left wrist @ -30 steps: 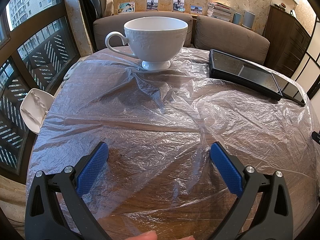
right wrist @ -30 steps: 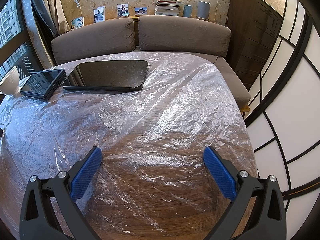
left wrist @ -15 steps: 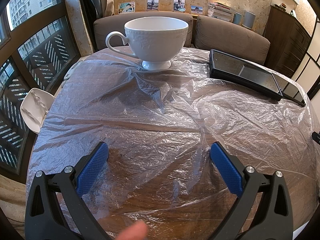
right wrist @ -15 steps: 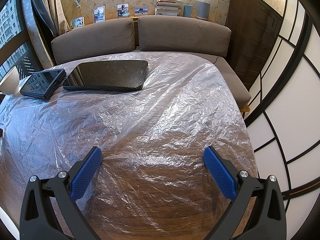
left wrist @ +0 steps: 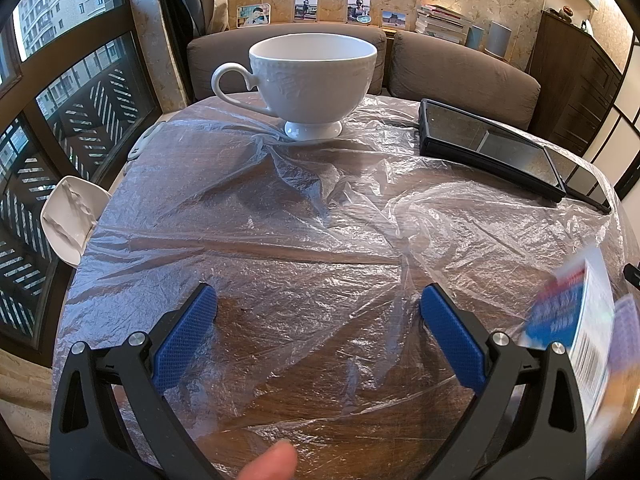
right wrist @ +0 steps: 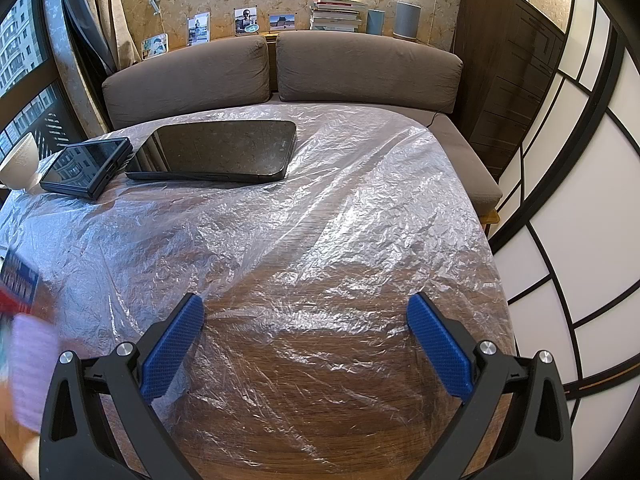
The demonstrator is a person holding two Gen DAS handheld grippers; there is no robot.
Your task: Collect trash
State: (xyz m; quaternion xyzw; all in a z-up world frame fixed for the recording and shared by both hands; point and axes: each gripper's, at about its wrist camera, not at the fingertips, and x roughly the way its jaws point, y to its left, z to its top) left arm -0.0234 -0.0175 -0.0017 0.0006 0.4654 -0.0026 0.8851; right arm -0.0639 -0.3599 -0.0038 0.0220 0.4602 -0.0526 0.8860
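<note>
A blurred blue, red and white printed package [left wrist: 576,320] shows at the right edge of the left wrist view, between the two grippers; it also shows at the left edge of the right wrist view [right wrist: 18,284]. Whether it rests on the table I cannot tell. My left gripper [left wrist: 318,320] is open and empty above the crinkled clear plastic sheet [left wrist: 320,216] that covers the wooden table. My right gripper [right wrist: 306,330] is open and empty above the same sheet [right wrist: 320,208].
A white teacup [left wrist: 312,76] stands at the far side of the table. A small black tablet [right wrist: 86,166] and a larger black tablet [right wrist: 216,156] lie at the back. A brown sofa [right wrist: 360,68] is behind the table. A white chair [left wrist: 68,216] stands at the left.
The blurred printed package has come into view between the two grippers. A fingertip at the bottom of the left wrist view has shifted. Both grippers have stayed in place and open.
</note>
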